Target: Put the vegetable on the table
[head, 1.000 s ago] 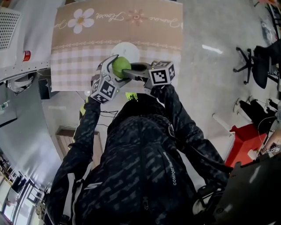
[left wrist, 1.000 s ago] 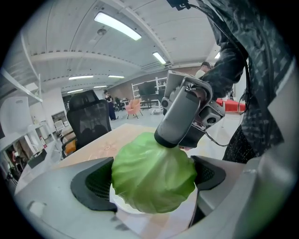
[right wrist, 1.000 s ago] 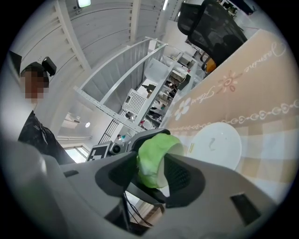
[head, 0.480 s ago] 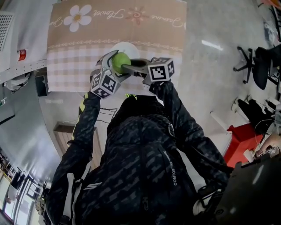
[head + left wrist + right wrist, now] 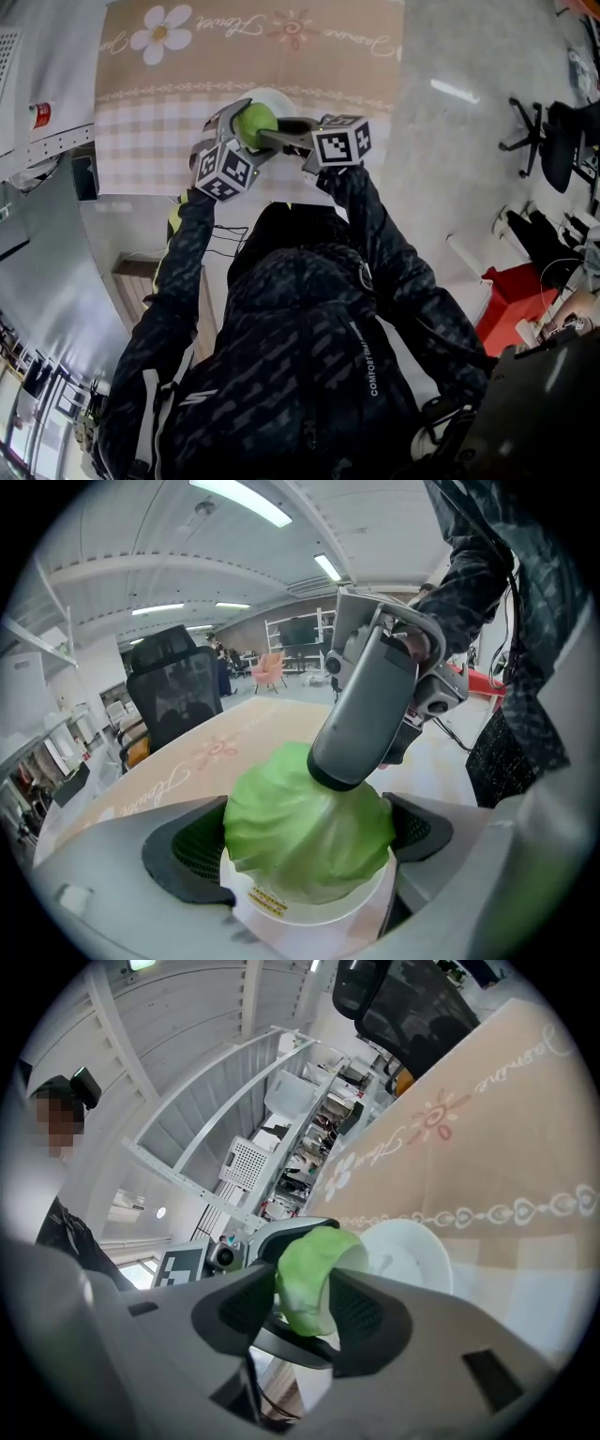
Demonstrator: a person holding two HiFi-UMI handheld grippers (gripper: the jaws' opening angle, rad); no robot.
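Note:
A green cabbage [image 5: 255, 122] hangs just above a white plate [image 5: 284, 99] near the front edge of the table [image 5: 281, 47], which has a beige flowered cloth. My left gripper [image 5: 242, 120] is shut on the cabbage [image 5: 305, 822] from the left, its pads against both sides. My right gripper [image 5: 270, 137] comes in from the right, shut on the same cabbage [image 5: 309, 1279] crosswise. In the left gripper view, the right gripper's jaw lies over the top of the head. The white plate [image 5: 412, 1255] sits on the cloth just beyond and under the cabbage.
A black office chair [image 5: 173, 691] stands at the table's far side. White equipment [image 5: 37, 103] sits left of the table. On the floor to the right are another office chair [image 5: 539, 131] and a red box [image 5: 516, 300].
Both grippers, still holding the cabbage, have moved forward over the table's front edge and lower, so the cabbage now overlaps the white plate.

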